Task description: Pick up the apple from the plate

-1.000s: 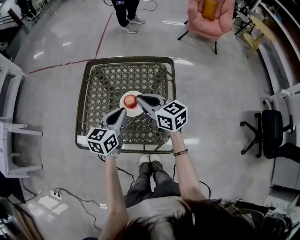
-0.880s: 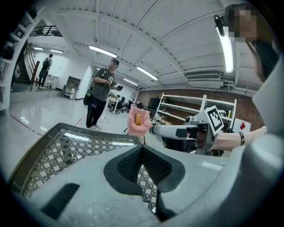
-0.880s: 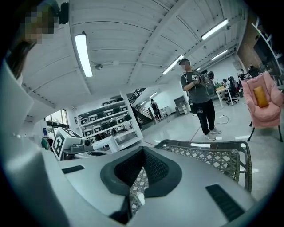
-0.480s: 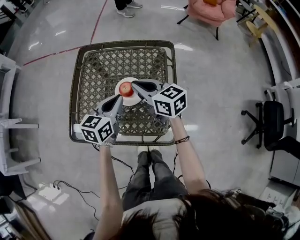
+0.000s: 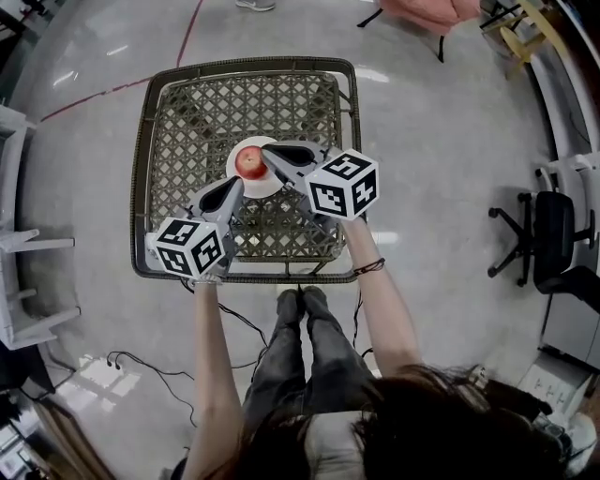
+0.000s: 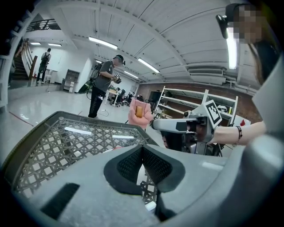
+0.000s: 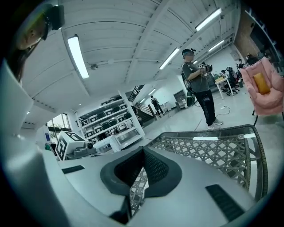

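A red apple (image 5: 249,161) lies on a white plate (image 5: 259,190) in the middle of a dark lattice table (image 5: 178,122). My right gripper (image 5: 266,150) reaches in from the right; its tip is just right of the apple and over the plate, jaws shut and empty. My left gripper (image 5: 234,184) is at the plate's near left edge, short of the apple, also shut with nothing in it. In the left gripper view the pads of the left gripper (image 6: 142,147) meet, and the right gripper (image 6: 177,126) crosses ahead. The right gripper view shows the right gripper (image 7: 143,150) closed above the lattice.
The table has a raised rim (image 5: 352,141). A pink chair (image 5: 427,9) stands beyond it, a black office chair (image 5: 548,248) to the right, white shelving (image 5: 14,234) to the left. Cables (image 5: 141,361) lie on the floor. A person (image 6: 103,84) stands past the table.
Both grippers have sunk a little toward the table top and stay shut. The head view has shifted, so table and apple sit higher in the frame.
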